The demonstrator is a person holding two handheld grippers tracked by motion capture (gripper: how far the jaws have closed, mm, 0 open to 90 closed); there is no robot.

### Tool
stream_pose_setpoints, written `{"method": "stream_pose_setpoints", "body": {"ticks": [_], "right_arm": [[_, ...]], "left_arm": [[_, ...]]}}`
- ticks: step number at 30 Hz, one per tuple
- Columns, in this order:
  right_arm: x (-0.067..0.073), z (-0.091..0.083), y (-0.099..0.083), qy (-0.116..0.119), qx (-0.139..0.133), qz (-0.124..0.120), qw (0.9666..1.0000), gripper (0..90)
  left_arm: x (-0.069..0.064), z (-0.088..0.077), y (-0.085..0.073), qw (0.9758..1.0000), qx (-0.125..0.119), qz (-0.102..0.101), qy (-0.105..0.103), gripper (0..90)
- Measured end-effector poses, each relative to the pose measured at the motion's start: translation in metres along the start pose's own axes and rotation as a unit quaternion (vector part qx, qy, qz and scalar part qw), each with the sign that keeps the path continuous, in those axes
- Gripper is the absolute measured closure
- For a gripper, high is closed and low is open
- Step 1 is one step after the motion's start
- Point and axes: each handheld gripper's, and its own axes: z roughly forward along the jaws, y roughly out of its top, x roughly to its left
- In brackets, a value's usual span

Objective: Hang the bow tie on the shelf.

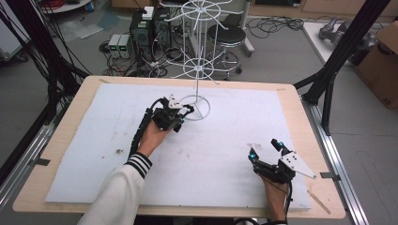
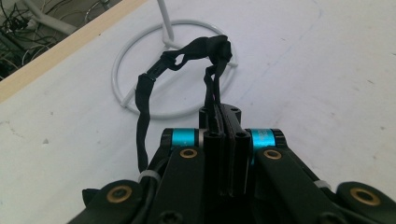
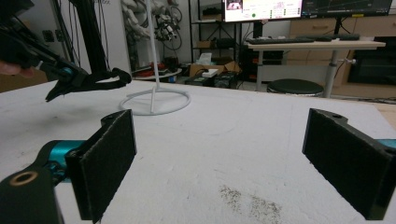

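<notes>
A black fabric strap, looped and knotted like a hair tie or a thin band, hangs pinched between the pressed-together jaws of the left gripper, and it droops over the round wire base of a white wire display stand toward the far middle of the table. From where I stand it looks as if the strap is being carried to the stand to be hung there; the stand's spoked tiers sit well above the gripper, so the next move, I'd judge, calls for raising the strap up beside the pole and slipping its loop over one of the wire arms without snagging. The right gripper rests on the near right of the white foam mat, jaws spread wide with nothing between them. I see no containers on the table, and nothing hangs on the stand's arms. Beyond the wooden table edge lie cables and a black stool.
</notes>
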Motion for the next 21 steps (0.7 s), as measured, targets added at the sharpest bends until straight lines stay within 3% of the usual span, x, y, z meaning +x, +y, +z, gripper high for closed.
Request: {"method": "stream_pose_setpoints", "body": {"ticks": [5,13,18,21], "right_arm": [[0.0,0.0,0.0,0.0,0.001,0.001,1.0,8.8],[0.0,0.0,0.0,0.0,-0.001,-0.005,1.0,8.8],[0.001,0.0,0.0,-0.001,-0.001,-0.006,1.0,8.8],[0.001,0.0,0.0,-0.001,-0.001,-0.006,1.0,8.8]], "left_arm": [[-0.001,-0.016,-0.004,0.9997,-0.024,0.005,0.004,87.6],[0.005,-0.043,-0.005,0.9978,-0.066,-0.004,0.007,87.6],[0.006,-0.052,-0.005,0.9967,-0.079,-0.008,0.018,87.7],[0.007,-0.058,-0.005,0.9954,-0.09,-0.021,0.023,87.8]]}}
